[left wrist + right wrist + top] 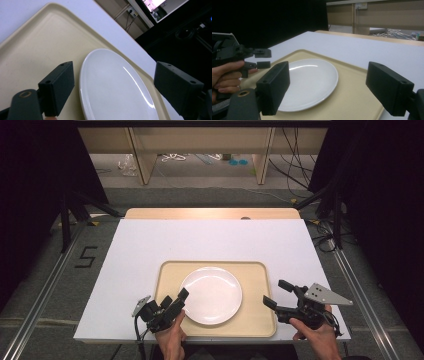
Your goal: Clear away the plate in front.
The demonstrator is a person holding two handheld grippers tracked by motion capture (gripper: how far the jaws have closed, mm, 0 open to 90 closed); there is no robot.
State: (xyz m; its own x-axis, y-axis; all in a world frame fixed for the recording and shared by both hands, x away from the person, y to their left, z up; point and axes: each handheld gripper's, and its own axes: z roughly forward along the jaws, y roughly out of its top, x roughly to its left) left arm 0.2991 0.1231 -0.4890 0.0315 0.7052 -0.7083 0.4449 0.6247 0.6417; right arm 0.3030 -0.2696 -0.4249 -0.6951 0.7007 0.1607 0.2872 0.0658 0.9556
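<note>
One tray (260, 275) sits on the table (150, 240), and the plate (212, 292) lies flat at its centre. The plate looks rigid, glazed, slippery and breakable, best pinched at its thin rim. The left gripper (179, 299), jaws apart, hovers at the plate's left edge; the right gripper (278, 293), also apart, waits right of the tray.

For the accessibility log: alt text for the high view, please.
A white plate lies on a beige tray on a white table. The left gripper, jaws open, sits at the plate's near-left edge; the right gripper, open, is beside the tray's right edge.
</note>
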